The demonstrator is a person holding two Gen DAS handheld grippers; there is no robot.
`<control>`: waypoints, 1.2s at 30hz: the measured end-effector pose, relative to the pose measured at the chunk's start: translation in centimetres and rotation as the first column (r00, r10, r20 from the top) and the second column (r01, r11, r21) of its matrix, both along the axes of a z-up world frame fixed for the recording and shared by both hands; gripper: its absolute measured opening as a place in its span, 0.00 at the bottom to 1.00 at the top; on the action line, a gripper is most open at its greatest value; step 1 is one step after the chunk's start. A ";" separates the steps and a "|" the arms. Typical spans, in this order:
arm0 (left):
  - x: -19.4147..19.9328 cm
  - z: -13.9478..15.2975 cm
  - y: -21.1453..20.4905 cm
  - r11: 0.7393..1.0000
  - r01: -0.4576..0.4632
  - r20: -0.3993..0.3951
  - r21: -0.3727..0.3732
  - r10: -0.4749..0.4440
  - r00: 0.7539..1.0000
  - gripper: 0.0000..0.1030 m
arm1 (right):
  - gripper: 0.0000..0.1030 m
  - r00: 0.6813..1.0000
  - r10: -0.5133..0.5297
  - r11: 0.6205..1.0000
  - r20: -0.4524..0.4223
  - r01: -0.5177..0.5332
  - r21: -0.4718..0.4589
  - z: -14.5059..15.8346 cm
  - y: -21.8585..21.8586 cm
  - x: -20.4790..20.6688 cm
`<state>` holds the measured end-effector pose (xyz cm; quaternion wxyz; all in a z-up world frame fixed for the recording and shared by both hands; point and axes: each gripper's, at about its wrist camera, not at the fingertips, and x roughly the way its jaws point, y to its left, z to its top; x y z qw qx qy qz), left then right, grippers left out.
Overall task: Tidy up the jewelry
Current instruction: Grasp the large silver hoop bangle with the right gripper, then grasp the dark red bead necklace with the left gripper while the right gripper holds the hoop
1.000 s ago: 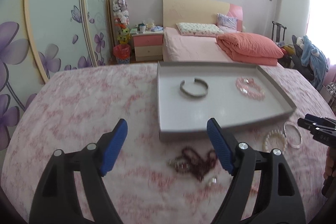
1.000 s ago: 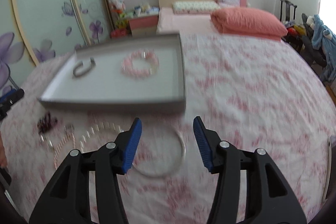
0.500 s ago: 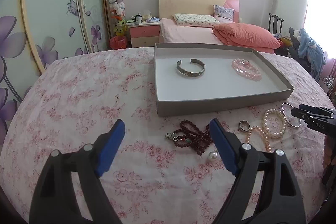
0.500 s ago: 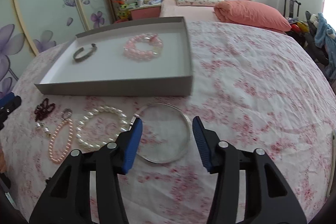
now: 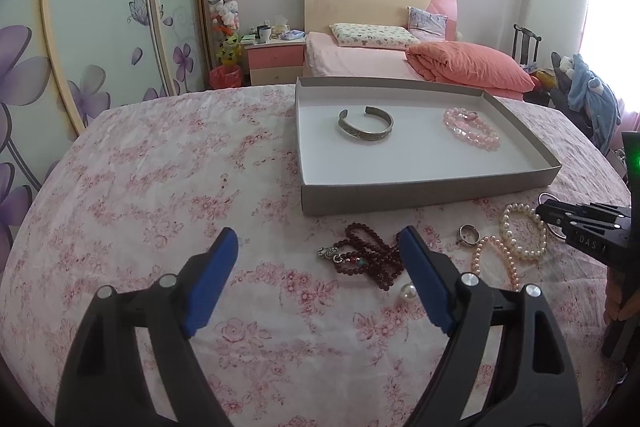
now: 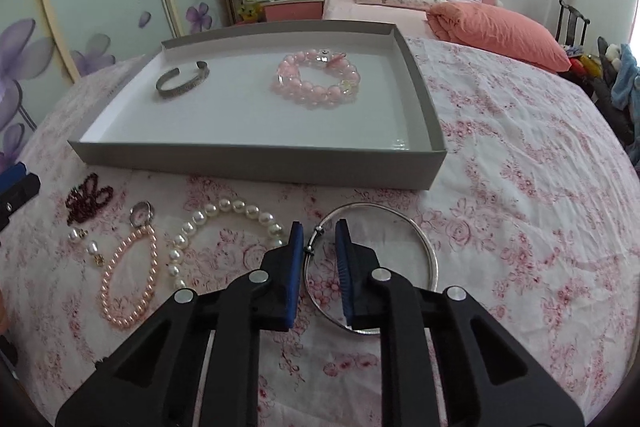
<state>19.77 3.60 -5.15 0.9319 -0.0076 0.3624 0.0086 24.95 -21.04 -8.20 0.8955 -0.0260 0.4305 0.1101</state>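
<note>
A grey tray (image 6: 256,163) (image 5: 424,193) holds a silver cuff (image 6: 182,83) (image 5: 364,125) and a pink bead bracelet (image 6: 316,79) (image 5: 472,129). In front of it lie a thin silver bangle (image 6: 424,239), a white pearl bracelet (image 6: 224,215) (image 5: 524,231), a pink pearl strand (image 6: 128,279) (image 5: 496,259), a ring (image 6: 141,214) (image 5: 469,235) and dark red beads (image 6: 88,197) (image 5: 368,259). My right gripper (image 6: 319,231) has its jaws nearly closed around the bangle's left rim. My left gripper (image 5: 318,239) is open above the cloth beside the dark red beads.
Loose pearl earrings (image 6: 86,243) lie by the pink strand, and one pearl (image 5: 408,291) near my left finger. The table carries a pink floral cloth (image 5: 160,187). A bed (image 5: 400,59) and a wardrobe (image 5: 100,7) stand behind.
My right gripper has lowered over the silver bangle and narrowed from wide open to nearly closed on its rim. My left gripper has stayed open and pulled back from the tray.
</note>
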 end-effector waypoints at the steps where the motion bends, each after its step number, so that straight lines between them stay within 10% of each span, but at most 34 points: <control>1: 0.0 0.0 0.0 1.000 0.002 -0.001 0.000 -0.002 1.000 0.78 | 0.13 1.000 0.001 1.000 0.002 -0.001 -0.008 0.0 0.0 -0.2; 26: 4.9 -4.1 -3.8 0.997 0.061 -0.207 0.057 -0.048 0.977 0.84 | 0.07 0.998 -0.055 0.997 -0.017 0.056 0.049 -0.2 -2.2 -0.2; 36: 5.2 -3.5 -2.9 0.999 0.049 -0.203 -0.021 -0.053 0.978 0.23 | 0.07 0.997 -0.071 0.993 -0.002 0.071 0.092 0.6 -2.9 -0.3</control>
